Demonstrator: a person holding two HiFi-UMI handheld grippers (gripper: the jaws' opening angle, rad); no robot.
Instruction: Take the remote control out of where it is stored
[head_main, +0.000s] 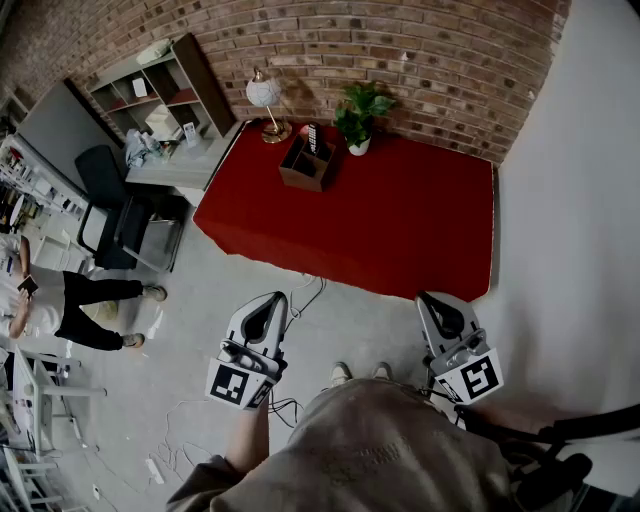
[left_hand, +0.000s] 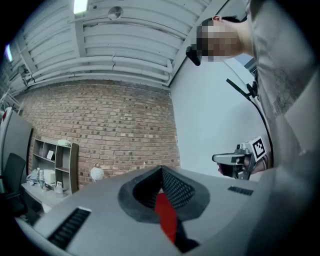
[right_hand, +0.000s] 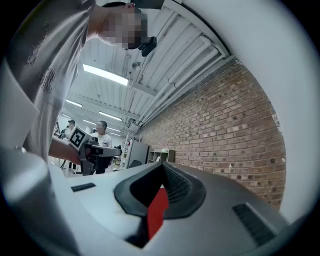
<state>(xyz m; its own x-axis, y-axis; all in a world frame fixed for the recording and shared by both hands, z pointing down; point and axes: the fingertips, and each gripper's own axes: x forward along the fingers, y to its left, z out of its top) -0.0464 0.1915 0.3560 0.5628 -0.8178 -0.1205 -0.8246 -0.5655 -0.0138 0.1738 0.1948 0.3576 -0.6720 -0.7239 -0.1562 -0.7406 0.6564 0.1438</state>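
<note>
Both poses: pointed about level, well short of red table (head_main: 400, 220)
Left gripper (head_main: 264, 312): was clenched, empty
Right gripper (head_main: 441, 314): was clenched, empty

The remote control (head_main: 312, 137) looks tiny, its lower part hidden inside the wooden holder (head_main: 303, 167)

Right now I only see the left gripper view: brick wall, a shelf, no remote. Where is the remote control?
Observer: The head view shows the remote control standing upright in a wooden organizer on the red table.
Operator: Anything crowding it?
Observer: A potted plant stands just to the right of the organizer in that view.
Operator: Is the right gripper free?
Observer: In its own view the right gripper has its jaws shut with nothing between them.
</note>
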